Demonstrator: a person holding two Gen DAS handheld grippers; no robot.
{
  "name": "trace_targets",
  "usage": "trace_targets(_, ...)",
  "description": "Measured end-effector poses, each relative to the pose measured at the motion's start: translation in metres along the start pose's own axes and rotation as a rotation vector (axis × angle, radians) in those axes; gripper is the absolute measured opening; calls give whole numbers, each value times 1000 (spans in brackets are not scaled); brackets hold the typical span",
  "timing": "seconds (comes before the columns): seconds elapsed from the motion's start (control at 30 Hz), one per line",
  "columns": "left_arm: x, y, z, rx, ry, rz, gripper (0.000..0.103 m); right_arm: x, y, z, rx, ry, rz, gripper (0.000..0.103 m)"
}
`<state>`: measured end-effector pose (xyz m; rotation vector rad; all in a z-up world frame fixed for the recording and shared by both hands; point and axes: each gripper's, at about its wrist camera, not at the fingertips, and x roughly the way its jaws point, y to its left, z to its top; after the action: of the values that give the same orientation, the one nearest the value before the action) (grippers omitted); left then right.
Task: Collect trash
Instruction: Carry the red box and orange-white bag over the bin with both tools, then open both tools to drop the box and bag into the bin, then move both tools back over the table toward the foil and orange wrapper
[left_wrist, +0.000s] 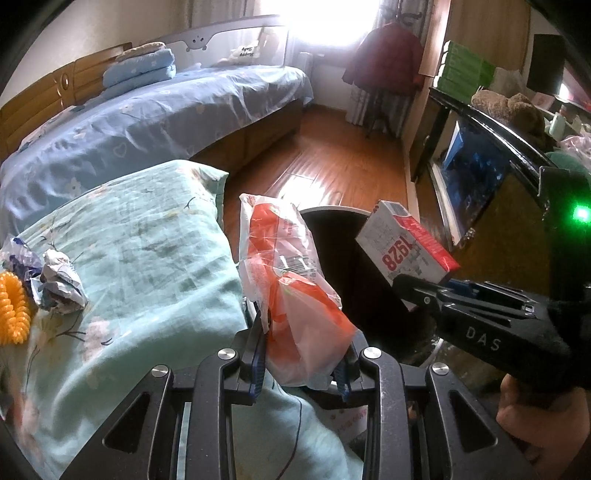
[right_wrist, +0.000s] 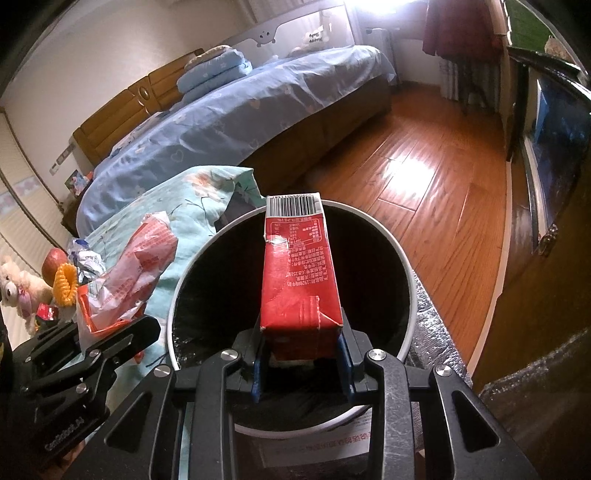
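My left gripper (left_wrist: 304, 363) is shut on an orange and clear plastic bag (left_wrist: 286, 284) and holds it at the left rim of the round black trash bin (left_wrist: 334, 236). The bag also shows in the right wrist view (right_wrist: 125, 280). My right gripper (right_wrist: 301, 363) is shut on a red and white milk carton (right_wrist: 297, 273) and holds it over the open bin (right_wrist: 400, 266). The carton also shows in the left wrist view (left_wrist: 404, 243). A crumpled wrapper (left_wrist: 61, 282) lies on the green floral bedding (left_wrist: 140, 258) at the left.
An orange spiral hair tie (left_wrist: 13, 308) lies by the wrapper. A plush toy (right_wrist: 16, 291) and an apple (right_wrist: 53, 267) sit at the far left. A blue bed (left_wrist: 155, 110) stands behind. A dark cabinet (left_wrist: 476, 166) stands at the right, with wood floor (right_wrist: 424, 173) between.
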<state>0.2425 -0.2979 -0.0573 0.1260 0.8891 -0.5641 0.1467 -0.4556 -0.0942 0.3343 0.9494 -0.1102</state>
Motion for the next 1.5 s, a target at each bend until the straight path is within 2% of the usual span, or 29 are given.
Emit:
trace_targets(0.3, 3, -3, 2, 14, -1, 6, 32, 0, -1, 2, -4, -5, -12, 32)
trace_targets(0.43, -3, -2, 0, 12, -15, 16, 50, 0, -1, 3, -4, -5, 2, 35)
trace_targets(0.47, -6, 0, -1, 5, -22, 16, 55, -1, -1, 3, -6, -8, 7, 41)
trace_targets(0.5, -9, 2, -3, 2, -26, 17, 60, -2, 0, 2, -7, -13, 11, 51)
trace_targets(0.53, -12, 4, -5, -1, -29, 19, 62, -4, 0, 2, -7, -20, 17, 55)
trace_targets(0.67, -29, 16, -19, -28, -49, 40, 70, -10, 6, -2, -5, -40, 37, 60)
trace_targets(0.9, -58, 51, -53, -131, -57, 83, 71, -19, 34, -10, -17, -67, 97, 78)
trace_targets(1.17, -93, 81, -88, -210, -78, 175, 71, -17, 80, -24, -63, -59, 169, 83)
trace_targets(1.5, -136, 127, -120, -320, -103, 278, 71, -1, 144, -38, -162, -18, 238, 84)
